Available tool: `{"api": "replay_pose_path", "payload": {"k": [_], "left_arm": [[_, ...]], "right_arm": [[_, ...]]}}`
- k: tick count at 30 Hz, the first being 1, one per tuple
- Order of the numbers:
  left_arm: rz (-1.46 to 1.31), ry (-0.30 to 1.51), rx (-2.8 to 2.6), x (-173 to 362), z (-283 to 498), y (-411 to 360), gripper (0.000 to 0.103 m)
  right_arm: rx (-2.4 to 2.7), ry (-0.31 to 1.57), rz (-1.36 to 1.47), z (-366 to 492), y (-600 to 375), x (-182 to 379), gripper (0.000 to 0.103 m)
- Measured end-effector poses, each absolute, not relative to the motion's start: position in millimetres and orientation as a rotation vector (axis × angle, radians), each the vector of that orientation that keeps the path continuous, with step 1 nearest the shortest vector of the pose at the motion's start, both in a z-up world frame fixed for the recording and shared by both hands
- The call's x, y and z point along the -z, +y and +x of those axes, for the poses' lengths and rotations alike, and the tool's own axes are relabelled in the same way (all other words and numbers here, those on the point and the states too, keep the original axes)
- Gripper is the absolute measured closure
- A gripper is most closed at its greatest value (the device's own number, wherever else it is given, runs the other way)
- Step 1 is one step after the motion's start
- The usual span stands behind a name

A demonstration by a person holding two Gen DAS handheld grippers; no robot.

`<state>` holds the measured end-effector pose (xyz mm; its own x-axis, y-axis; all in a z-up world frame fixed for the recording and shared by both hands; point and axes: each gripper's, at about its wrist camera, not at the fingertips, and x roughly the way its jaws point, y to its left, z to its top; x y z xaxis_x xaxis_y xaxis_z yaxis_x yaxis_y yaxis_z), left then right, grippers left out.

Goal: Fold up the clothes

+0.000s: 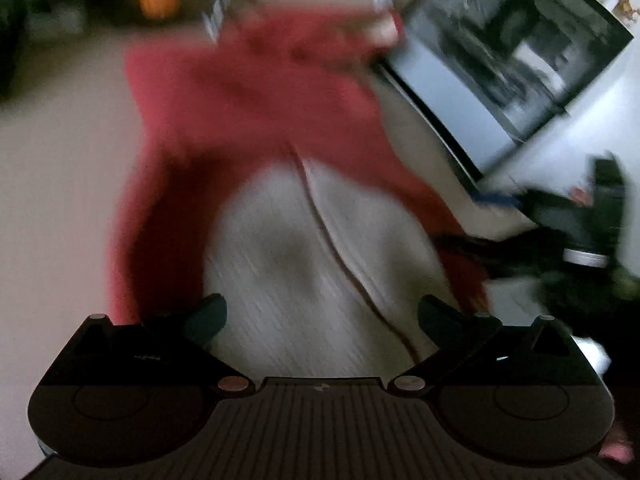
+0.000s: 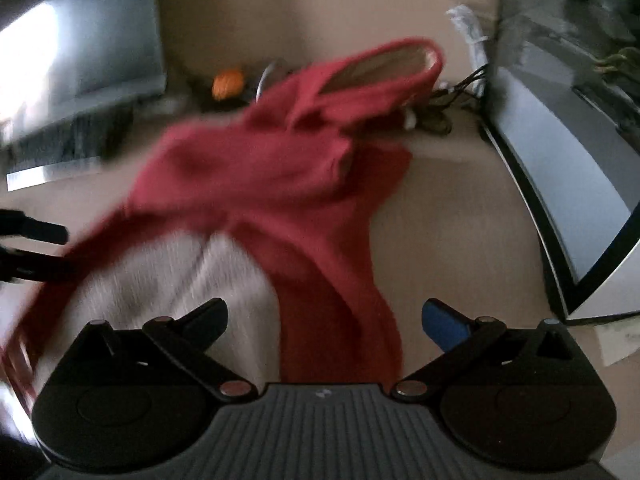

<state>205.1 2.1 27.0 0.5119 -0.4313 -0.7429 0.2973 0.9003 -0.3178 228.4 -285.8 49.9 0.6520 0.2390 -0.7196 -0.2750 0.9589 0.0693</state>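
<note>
A red garment with a pale lining (image 1: 256,104) lies spread on the beige table, blurred by motion. My left gripper (image 1: 322,316) hovers open over the pale lining (image 1: 304,264), its fingers wide apart with nothing between them. In the right wrist view the same red garment (image 2: 272,168) is bunched, one sleeve cuff (image 2: 384,64) raised at the back. My right gripper (image 2: 324,320) is open above the near red hem, holding nothing. The right gripper (image 1: 520,240) shows as a dark shape at the right of the left wrist view; the left gripper (image 2: 28,248) shows at the left edge of the right wrist view.
A monitor (image 1: 516,52) stands at the right of the table, and a second screen (image 2: 76,52) at the back left. An orange object (image 2: 227,83) and cables (image 2: 444,108) lie behind the garment. Beige table (image 2: 460,232) lies bare right of the garment.
</note>
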Motion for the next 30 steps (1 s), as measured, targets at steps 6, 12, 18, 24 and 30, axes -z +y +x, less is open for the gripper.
{"api": "replay_pose_path", "payload": {"k": [6,12,18,24,30], "left_arm": [[0.382,0.741,0.254,-18.8,256.5,-41.0,0.0],[0.644,0.641,0.105,7.1,297.6,-62.2,0.0],[0.308,0.638,-0.181,-24.1,291.9,31.9,0.0],[-0.021,0.686,-0.432,-42.0,251.0,156.6,0.0],[-0.462,0.728,-0.508,-35.0,184.4,251.0,0.0]], "right_arm": [[-0.311,0.814,-0.116,267.9,-243.4,-13.9,0.0],[-0.381,0.797,-0.275,285.7,-203.4,18.9,0.0],[-0.461,0.726,-0.313,265.2,-183.6,25.0,0.0],[-0.592,0.713,-0.349,236.2,-131.0,26.6,0.0],[-0.559,0.756,-0.254,247.5,-109.3,-4.1,0.0]]}}
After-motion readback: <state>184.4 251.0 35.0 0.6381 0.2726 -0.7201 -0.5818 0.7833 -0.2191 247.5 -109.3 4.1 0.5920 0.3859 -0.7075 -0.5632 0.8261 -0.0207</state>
